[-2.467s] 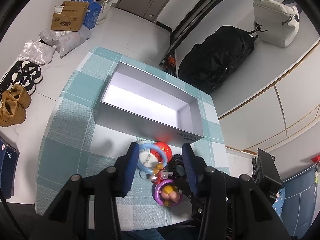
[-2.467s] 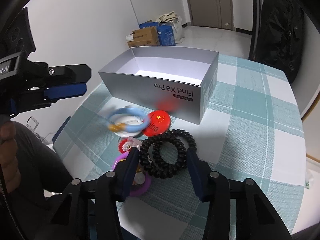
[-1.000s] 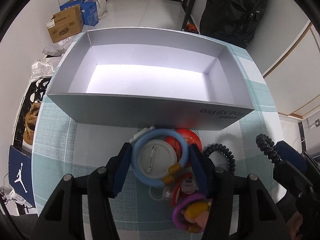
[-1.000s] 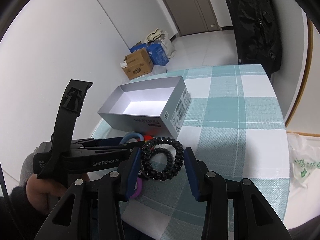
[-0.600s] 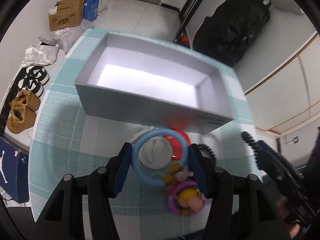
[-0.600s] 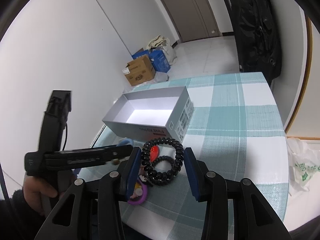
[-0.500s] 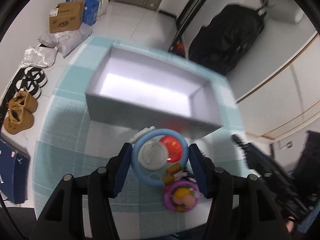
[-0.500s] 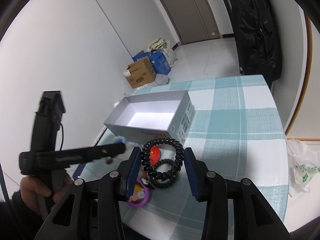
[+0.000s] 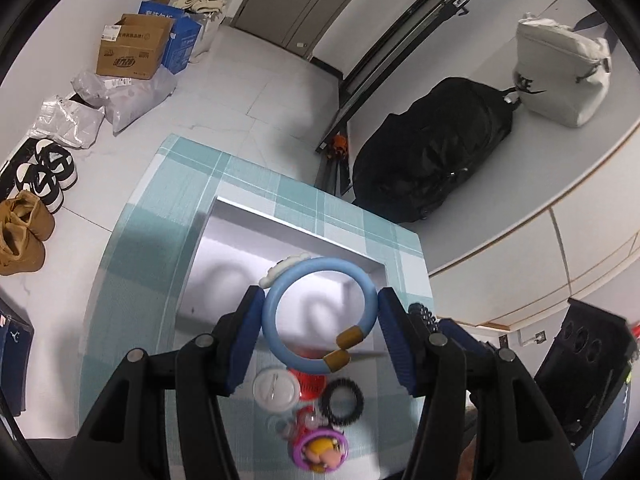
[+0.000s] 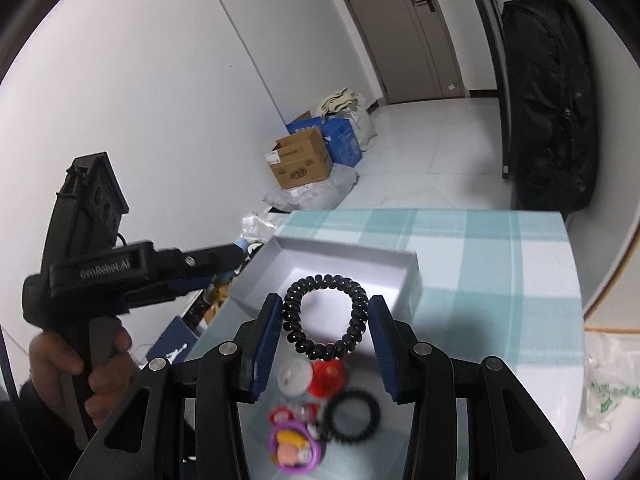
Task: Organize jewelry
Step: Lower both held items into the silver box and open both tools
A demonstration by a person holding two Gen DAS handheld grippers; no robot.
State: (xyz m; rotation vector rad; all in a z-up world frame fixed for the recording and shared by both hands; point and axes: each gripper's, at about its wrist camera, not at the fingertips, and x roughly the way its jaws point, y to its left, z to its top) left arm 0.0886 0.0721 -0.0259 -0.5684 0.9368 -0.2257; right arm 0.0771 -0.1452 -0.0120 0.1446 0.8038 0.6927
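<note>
Blue bangle [image 9: 320, 316]: 1, in left gripper [image 9: 321, 338] fingers | black coil ties: 2, one [image 10: 325, 317] in right gripper [image 10: 325, 344] fingers | box [image 9: 224, 264]: 1

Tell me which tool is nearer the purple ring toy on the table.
Neither clearly. The left tool, holding the blue bangle, and the right tool, holding a black coil tie, are both lifted above the purple ring toy.

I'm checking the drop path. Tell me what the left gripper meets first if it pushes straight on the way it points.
Probably the inside of the grey box. The left gripper, clamped on the blue bracelet, points down into its open top, and nothing shows in between. Depth is hard to judge through the fisheye.
</note>
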